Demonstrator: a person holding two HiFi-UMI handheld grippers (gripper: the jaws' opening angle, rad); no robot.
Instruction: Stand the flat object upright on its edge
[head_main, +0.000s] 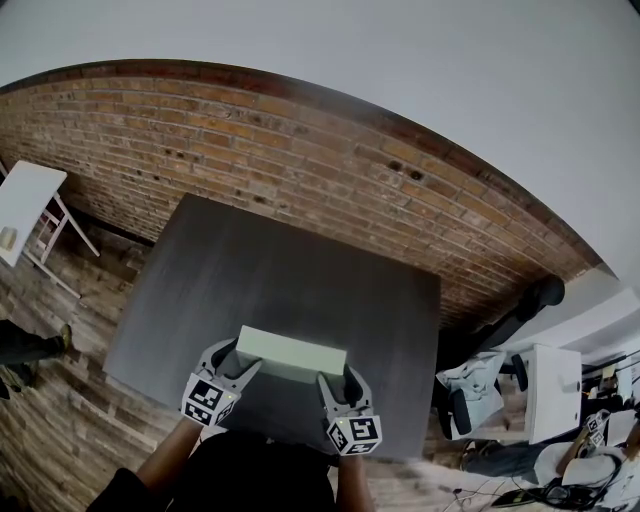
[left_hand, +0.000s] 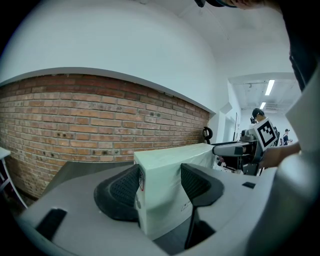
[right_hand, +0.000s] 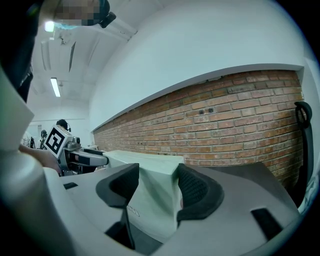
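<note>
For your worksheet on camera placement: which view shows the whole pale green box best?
The head view: whole box, left gripper and right gripper at its ends. Each gripper view shows only its clamped end.

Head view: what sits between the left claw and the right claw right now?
The pale green box fills the gap: the left claw clamps one end, the right claw the other, as both gripper views confirm.
</note>
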